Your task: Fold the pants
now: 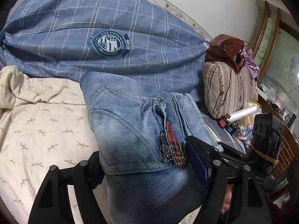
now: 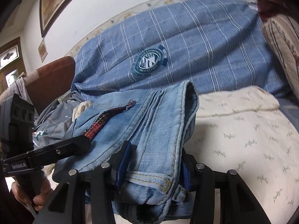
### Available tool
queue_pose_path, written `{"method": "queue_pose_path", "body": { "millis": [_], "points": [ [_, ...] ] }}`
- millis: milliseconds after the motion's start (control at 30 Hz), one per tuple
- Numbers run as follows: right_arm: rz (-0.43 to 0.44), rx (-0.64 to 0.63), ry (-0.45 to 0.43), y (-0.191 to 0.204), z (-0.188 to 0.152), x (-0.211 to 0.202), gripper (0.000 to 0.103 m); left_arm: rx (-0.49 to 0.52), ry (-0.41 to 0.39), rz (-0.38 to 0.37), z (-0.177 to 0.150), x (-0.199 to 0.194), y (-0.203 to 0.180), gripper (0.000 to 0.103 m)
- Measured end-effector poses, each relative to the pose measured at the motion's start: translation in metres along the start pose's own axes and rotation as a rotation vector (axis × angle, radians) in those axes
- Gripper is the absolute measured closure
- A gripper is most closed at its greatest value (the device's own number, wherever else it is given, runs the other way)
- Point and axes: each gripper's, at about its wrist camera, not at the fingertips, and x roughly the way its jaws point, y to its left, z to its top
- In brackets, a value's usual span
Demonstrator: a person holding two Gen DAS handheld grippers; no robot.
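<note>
- The jeans [image 1: 134, 123] lie folded between the jaws of the left gripper [image 1: 149, 169], above the sheet [image 1: 43, 123].
- Behind them lies the quilt [image 1: 93, 28], against the wall.
- A pillow [image 1: 224, 87] stands right of the quilt.
- The right gripper [image 2: 151, 169] clamps the jeans' other edge.

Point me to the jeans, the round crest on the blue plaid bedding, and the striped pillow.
jeans [image 1: 130, 115]: left wrist view, on the denim panel beside the zipper.
round crest [image 1: 109, 43]: left wrist view, centre of the emblem.
striped pillow [image 1: 226, 87]: left wrist view, middle of its front face.
</note>
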Motion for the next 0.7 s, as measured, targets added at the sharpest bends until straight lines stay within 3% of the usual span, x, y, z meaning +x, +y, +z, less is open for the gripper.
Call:
{"method": "queue_pose_path", "body": {
  "millis": [367, 700],
  "points": [
    [0.038, -0.032, -0.059, 0.034, 0.015, 0.021, 0.054, -0.014, -0.107, 0.073, 0.014, -0.023, 0.024, 0.024],
    [0.038, -0.046, -0.024, 0.03, 0.023, 0.048, 0.054, -0.038, -0.092, 0.095, 0.023, -0.006, 0.036, 0.024]
  ]
}}
